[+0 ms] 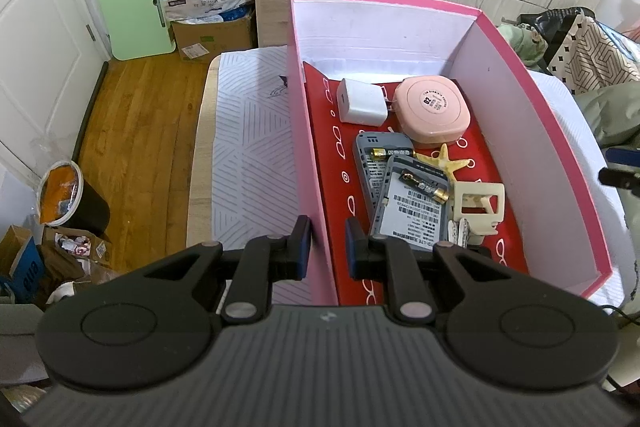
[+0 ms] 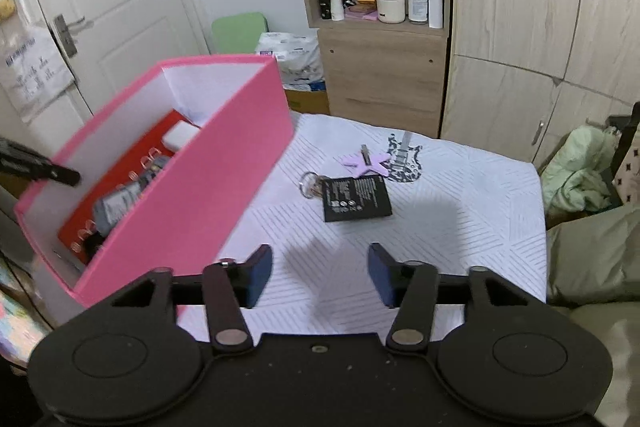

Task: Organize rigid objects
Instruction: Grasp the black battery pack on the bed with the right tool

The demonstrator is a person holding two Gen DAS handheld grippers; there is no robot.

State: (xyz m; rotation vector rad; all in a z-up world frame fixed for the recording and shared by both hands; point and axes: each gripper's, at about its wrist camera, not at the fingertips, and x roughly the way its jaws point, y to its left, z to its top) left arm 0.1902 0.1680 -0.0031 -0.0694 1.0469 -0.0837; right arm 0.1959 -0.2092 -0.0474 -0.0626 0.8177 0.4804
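Grippers first: your left gripper (image 1: pixel 326 245) straddles the near left wall of the pink box (image 1: pixel 540 131), one finger outside and one inside, with a narrow gap between the pads; whether it actually pinches the wall you cannot tell from here. Your right gripper (image 2: pixel 320 275) hangs wide open over the striped white cloth (image 2: pixel 460 227) and holds nothing.

Inside the box, on its red liner, you already have a white charger (image 1: pixel 362 101), a round pink case (image 1: pixel 434 109), two grey battery covers (image 1: pixel 412 203) overlapping each other with AA batteries (image 1: pixel 394 153) lying on them, a yellow starfish (image 1: pixel 446 163) and a cream hair claw (image 1: pixel 478 205).

Left out on the cloth, ahead of your right gripper and well apart from the box, are a black flat battery pack (image 2: pixel 356 199), a key ring (image 2: pixel 311 185) touching its left edge, and a lilac star-shaped clip (image 2: pixel 366 163) just beyond. By that count you look well past halfway, with those three pieces remaining.
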